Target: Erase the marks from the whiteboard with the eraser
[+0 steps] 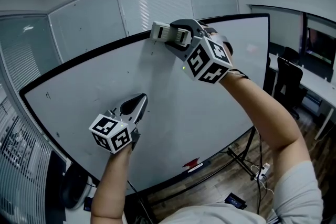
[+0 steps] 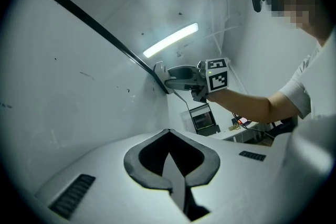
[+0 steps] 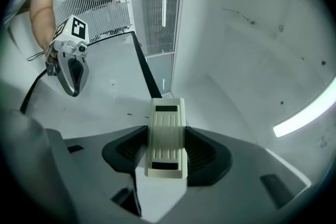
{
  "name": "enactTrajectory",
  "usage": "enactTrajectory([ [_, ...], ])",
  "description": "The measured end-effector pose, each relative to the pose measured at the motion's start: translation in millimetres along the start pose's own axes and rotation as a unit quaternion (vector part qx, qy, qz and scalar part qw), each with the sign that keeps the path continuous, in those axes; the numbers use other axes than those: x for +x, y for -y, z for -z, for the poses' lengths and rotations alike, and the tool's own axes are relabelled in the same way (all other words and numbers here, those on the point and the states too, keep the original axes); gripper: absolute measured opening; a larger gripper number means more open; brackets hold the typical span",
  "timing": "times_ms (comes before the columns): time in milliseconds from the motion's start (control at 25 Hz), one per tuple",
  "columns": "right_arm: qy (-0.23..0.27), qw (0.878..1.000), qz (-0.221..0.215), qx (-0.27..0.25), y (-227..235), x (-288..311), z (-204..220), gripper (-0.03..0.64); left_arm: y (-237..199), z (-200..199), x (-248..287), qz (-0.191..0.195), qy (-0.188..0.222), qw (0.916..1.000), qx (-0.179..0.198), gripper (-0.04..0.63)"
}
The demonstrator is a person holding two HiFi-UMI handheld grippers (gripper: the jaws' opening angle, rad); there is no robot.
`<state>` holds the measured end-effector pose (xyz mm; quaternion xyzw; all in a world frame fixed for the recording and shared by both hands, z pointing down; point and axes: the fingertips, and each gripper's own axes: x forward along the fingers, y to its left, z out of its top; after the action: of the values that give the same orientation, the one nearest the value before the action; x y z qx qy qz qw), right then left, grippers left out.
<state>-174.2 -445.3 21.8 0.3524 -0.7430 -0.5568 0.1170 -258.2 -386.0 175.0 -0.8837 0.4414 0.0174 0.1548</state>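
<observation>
A large black-framed whiteboard fills the head view. My right gripper is shut on a cream ribbed eraser and holds it against the board's top edge. In the right gripper view the eraser sits between the dark pads, its far end by the black frame. A small dark mark lies just below the eraser, and another mark shows at the far left. My left gripper hangs near the board's middle, shut with nothing in it. The left gripper view shows its joined tips and the eraser beyond.
A red and black object rests on the board's bottom ledge. The stand's legs and a power strip are on the wooden floor. A desk and black chair stand at the right. Glass panels rise behind the board.
</observation>
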Motion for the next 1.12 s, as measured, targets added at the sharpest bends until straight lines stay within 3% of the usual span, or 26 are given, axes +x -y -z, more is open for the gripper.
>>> enactTrajectory([
  [720,0.023,0.995,-0.085,-0.037,-104,1,-26,0.23,1,0,-3,-0.003,0.007,1.0,-0.005,0.006],
  [1120,0.016,0.995,-0.09,-0.034,-98,1,-23,0.23,0,-5,-6,-0.007,0.012,0.9999,-0.006,0.006],
])
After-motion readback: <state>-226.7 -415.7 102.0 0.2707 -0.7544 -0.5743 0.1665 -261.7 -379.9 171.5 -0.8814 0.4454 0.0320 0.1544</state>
